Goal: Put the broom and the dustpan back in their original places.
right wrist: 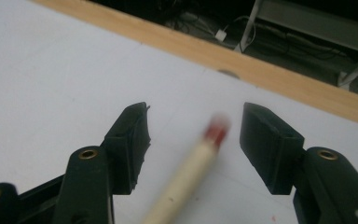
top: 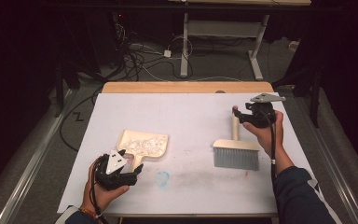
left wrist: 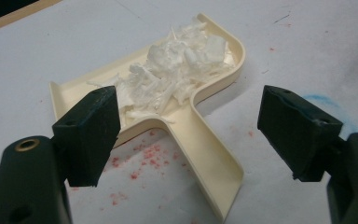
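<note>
A cream dustpan (top: 144, 145) lies left of centre on the white sheet, holding a heap of white shreds (left wrist: 177, 70). Its handle (left wrist: 209, 163) runs toward me between the jaws of my left gripper (top: 137, 170), which is open and clear of it. To the right lies a hand brush (top: 236, 151) with grey bristles and a pale wooden handle (right wrist: 186, 177) tipped in red. My right gripper (top: 240, 115) is open around that handle's end, the jaws standing apart on either side; the handle looks blurred in the right gripper view.
The white sheet (top: 186, 116) covers a wooden table whose far edge (top: 186, 87) shows. A blue smudge (top: 163, 178) and red specks (left wrist: 144, 156) mark the sheet near the dustpan. Beyond the table stand desk legs (top: 185, 46) and floor cables (top: 140, 56).
</note>
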`<state>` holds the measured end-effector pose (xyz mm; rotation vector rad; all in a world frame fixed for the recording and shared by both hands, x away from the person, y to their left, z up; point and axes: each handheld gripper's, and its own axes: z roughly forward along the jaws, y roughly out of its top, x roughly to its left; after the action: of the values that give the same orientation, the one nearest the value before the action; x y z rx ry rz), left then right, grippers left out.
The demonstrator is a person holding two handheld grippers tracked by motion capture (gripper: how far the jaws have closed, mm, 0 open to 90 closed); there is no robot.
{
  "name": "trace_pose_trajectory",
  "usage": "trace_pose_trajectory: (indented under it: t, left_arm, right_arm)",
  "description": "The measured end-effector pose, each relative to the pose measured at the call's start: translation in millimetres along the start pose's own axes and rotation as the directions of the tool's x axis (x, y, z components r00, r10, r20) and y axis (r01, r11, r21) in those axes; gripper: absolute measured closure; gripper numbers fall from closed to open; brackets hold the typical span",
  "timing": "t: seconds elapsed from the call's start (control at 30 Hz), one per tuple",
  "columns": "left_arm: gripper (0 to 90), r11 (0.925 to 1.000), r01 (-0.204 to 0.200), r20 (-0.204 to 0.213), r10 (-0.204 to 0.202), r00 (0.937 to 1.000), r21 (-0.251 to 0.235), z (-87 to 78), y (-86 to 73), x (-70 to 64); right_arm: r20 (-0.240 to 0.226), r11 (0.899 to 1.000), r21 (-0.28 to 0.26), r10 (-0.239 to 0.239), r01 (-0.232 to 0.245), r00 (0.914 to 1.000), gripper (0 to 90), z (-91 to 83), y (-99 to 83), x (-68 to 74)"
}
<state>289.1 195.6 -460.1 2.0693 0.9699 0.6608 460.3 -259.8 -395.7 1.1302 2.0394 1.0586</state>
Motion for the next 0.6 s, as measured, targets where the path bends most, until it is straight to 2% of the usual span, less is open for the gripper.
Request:
trace_pose_trajectory:
  t: [0.1,0.23,0.3,0.4,0.6]
  left_arm:
    - [20.8,0.9998,-0.018,-0.002,0.018,0.9998,0.003,-0.1,-0.1,-2.0]
    - [20.8,0.9997,-0.024,-0.002,0.024,0.9997,-0.005,-1.2,-0.5,-3.4]
    - [20.7,0.9996,-0.028,-0.002,0.028,0.9996,-0.005,-1.0,-1.2,-3.7]
    - [20.7,0.9994,-0.034,-0.002,0.034,0.9994,-0.009,-0.7,-2.2,-4.1]
    - [20.9,0.9989,-0.045,-0.009,0.045,0.999,-0.016,0.3,-5.0,-4.9]
  right_arm:
    - [0.008,0.999,-0.033,-0.004,0.004,1.0,42.6,-7.3,2.1,-0.9]
    - [-0.023,0.998,-0.06,0.006,-0.007,0.9997,41.8,-18.6,0.9,2.9]
    - [-0.043,0.998,-0.07,-0.004,0.001,0.999,41.3,-23.1,0.1,6.0]
    - [-0.046,0.995,-0.092,-0.045,0.041,0.9979,40.4,-29.6,-1.1,13.8]
    - [-0.042,0.99,-0.122,-0.077,0.071,0.9962,36.2,-38.5,-2.9,27.8]
